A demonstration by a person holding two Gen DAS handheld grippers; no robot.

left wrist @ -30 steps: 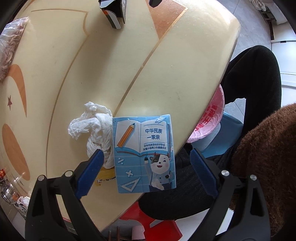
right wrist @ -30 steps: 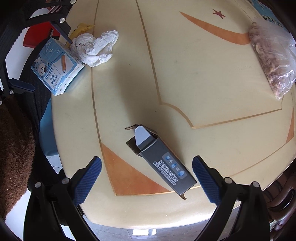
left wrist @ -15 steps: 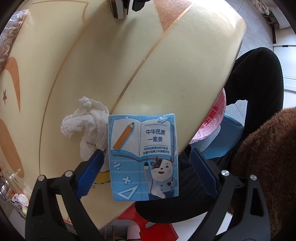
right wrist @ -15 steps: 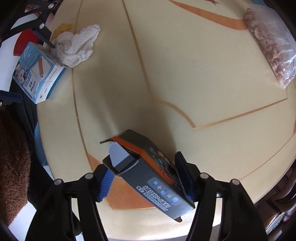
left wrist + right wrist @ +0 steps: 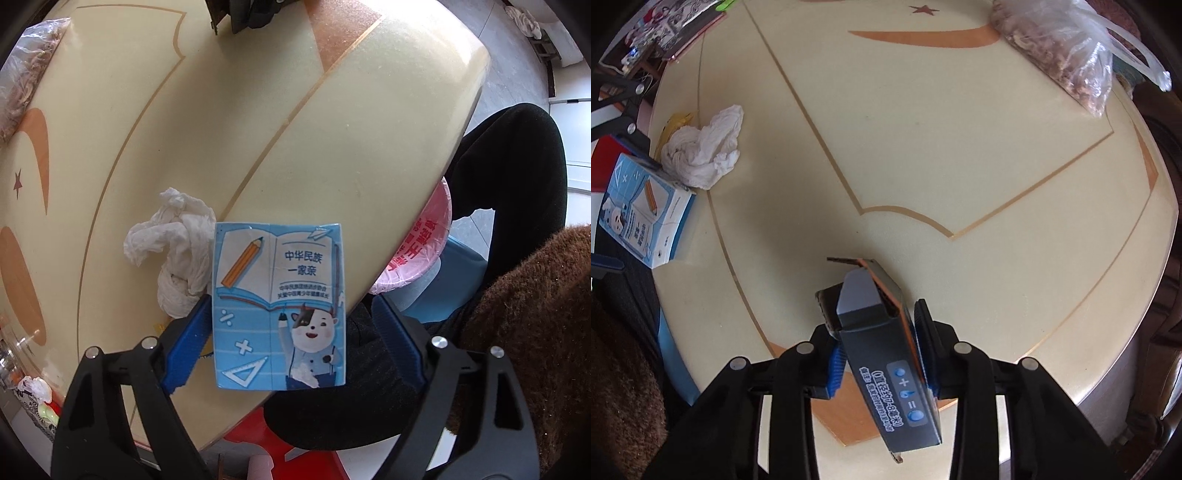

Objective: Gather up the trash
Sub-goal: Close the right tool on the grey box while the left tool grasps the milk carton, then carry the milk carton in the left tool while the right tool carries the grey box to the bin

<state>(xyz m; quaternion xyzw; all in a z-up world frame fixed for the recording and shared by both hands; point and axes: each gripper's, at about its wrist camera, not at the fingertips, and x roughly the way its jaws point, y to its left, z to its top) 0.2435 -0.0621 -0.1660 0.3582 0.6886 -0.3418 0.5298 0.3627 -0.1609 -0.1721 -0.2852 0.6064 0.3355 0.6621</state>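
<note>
A blue milk carton (image 5: 279,306) stands at the round table's near edge, between the fingers of my left gripper (image 5: 291,332), which is open around it with gaps on both sides. It also shows in the right wrist view (image 5: 642,214). A crumpled white tissue (image 5: 173,247) lies just left of the carton, also visible in the right wrist view (image 5: 705,147). My right gripper (image 5: 881,354) is shut on a dark grey cardboard box (image 5: 882,354) with its flap open, held above the table.
A pink-lined bin (image 5: 421,247) stands on the floor beside the table edge (image 5: 469,110). A clear bag of snacks (image 5: 1067,55) lies at the table's far side. A yellow wrapper (image 5: 674,123) lies behind the tissue. A person's dark legs (image 5: 517,166) are nearby.
My right gripper closed on the grey box and lifted it off the table. My left gripper moved forward around the blue carton, which now sits between its fingers.
</note>
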